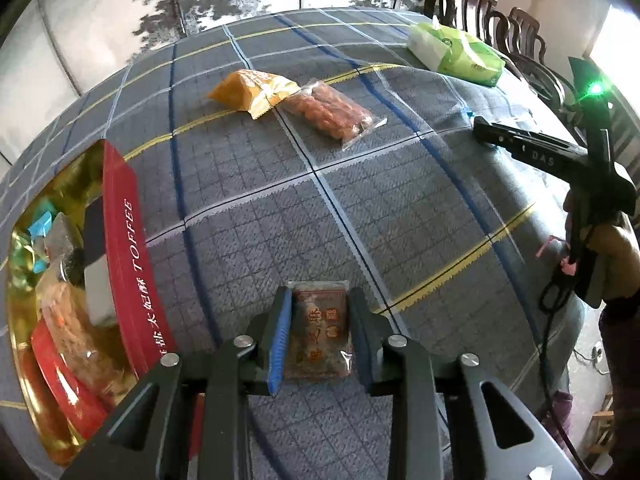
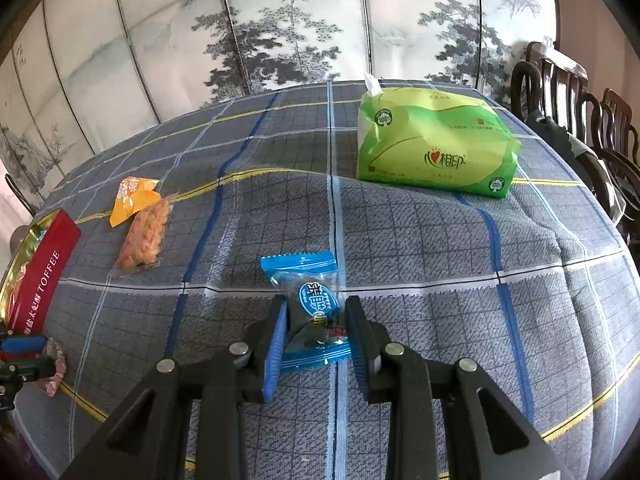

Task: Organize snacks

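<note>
Snacks are split between both hands: the left gripper [image 1: 320, 328] clenches a brown packet [image 1: 319, 330] just beside the toffee tin [image 1: 128, 248], the right gripper [image 2: 316, 320] a blue candy [image 2: 308, 308] farther off. Both wrappers are slick and caught only at their edges, so either could slide from the jaws on the way to the tin.

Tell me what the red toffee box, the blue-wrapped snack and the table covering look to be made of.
Red toffee box: probably tin, given its mirror-like gold interior. Blue-wrapped snack: thin glossy plastic film, crinkled, with crimped ends and a partly clear middle. Table covering: woven plaid fabric, matte, with a visible weave.
</note>
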Available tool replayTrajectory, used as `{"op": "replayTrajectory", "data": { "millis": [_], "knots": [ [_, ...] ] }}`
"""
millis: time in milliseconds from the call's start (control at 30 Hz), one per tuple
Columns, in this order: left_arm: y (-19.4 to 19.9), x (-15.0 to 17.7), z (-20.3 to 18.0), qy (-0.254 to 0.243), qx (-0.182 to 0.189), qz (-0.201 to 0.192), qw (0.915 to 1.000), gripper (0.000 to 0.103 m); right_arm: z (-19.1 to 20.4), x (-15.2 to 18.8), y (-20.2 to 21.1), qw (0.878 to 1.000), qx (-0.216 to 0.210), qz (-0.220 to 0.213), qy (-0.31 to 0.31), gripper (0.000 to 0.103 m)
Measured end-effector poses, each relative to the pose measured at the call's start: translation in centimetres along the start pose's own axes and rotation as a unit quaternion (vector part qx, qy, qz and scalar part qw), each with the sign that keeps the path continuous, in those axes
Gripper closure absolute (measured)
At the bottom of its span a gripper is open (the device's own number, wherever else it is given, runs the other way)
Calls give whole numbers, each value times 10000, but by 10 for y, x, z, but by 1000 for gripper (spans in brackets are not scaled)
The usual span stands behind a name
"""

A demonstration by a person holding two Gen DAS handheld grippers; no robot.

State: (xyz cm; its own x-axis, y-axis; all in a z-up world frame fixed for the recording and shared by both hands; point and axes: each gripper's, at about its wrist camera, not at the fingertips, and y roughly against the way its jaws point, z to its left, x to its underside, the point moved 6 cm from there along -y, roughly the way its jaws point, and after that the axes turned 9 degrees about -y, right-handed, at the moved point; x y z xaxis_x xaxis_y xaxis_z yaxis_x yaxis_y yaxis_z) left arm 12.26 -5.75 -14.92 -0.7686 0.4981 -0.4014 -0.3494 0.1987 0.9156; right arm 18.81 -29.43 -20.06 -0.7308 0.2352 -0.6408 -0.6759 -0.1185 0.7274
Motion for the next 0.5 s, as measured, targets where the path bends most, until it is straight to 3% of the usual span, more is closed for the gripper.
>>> {"op": "replayTrajectory", "data": {
  "millis": [33, 200, 267, 300, 400, 500],
  "knots": [
    [-1, 1, 0, 20, 18, 66, 10000, 66, 0, 0, 0, 10000, 2, 0, 1, 73],
    [-8, 4, -2, 21, 10, 182, 9998, 58, 0, 0, 0, 10000, -32, 4, -28, 73],
    [-14, 7, -4, 26, 81, 284, 9996, 62, -1, 0, 0, 10000, -50, 5, -44, 73],
    [-13, 7, -4, -21, -8, 215, 9998, 76, -1, 0, 0, 10000, -56, 5, -49, 73],
    [-14, 7, -10, -249, -226, 175, 9993, 79, -1, 0, 0, 10000, -61, 9, -55, 73],
    [-5, 7, -13, -119, -240, 24, 9996, 79, -2, 0, 0, 10000, -9, 3, -30, 73]
  ]
}}
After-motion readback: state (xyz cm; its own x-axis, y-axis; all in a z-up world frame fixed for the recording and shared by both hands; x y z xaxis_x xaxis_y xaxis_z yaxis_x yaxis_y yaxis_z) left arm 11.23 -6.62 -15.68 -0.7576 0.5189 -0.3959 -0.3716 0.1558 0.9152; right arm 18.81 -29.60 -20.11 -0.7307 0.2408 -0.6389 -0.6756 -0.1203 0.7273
